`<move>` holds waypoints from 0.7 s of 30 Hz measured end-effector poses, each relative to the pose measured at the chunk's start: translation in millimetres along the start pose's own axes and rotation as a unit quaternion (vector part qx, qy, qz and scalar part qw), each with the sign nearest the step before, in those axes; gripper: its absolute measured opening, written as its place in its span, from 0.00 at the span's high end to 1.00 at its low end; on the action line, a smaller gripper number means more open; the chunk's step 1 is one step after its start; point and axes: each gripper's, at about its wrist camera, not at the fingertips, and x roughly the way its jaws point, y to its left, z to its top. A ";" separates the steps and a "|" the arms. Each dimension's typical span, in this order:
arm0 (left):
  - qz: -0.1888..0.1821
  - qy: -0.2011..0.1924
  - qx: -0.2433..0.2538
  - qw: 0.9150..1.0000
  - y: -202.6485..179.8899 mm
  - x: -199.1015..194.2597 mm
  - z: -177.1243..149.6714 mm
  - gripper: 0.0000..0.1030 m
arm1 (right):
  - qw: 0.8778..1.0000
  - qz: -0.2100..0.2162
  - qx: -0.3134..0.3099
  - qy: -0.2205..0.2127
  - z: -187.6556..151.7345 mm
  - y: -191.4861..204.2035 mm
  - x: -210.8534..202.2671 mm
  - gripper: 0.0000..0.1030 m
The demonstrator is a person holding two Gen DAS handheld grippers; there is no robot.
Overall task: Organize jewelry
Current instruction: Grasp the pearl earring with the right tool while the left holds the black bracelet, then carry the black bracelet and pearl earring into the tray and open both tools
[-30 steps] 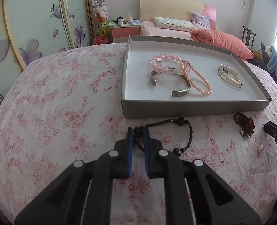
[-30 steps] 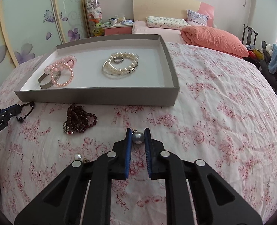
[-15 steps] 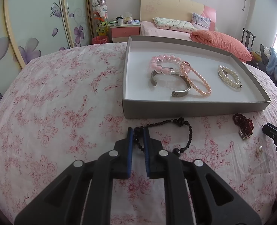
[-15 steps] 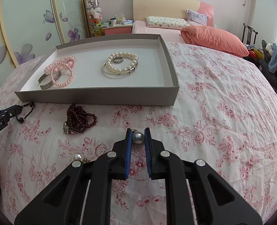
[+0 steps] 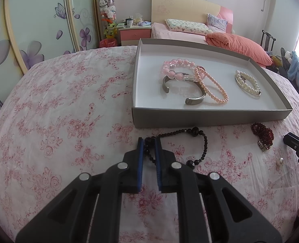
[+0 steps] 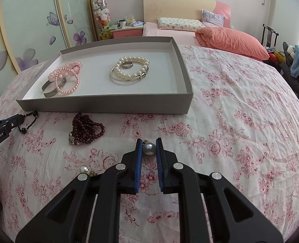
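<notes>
Left tongs pinch the black bead bracelet on the flowered bedspread, just before the grey tray. Right tongs clamp a grey pearl earring, near the dark red beads.

Floral pink bedspread, pale headboard, pink nightstand, flower-painted wardrobe doors, bright window light at right.

Tray on the far part of the bedspread, bracelets inside it, bead strand near its front wall, loose pearl nearer still.
</notes>
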 end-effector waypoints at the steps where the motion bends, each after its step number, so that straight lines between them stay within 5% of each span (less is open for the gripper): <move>1: 0.000 0.000 0.000 1.000 0.2 0.1 0.0 0.88 | 1.000 0.000 0.000 0.000 0.1 -1.0 -0.2 0.86; 12: -0.011 -0.002 0.004 1.000 0.0 -0.5 -0.7 0.89 | 1.000 -0.001 0.010 -0.005 0.6 -2.7 -2.0 0.86; 21: -0.065 -0.040 -0.002 0.997 -0.7 -33.2 -3.9 0.89 | 0.996 0.024 0.024 -0.077 8.4 2.0 -39.4 0.86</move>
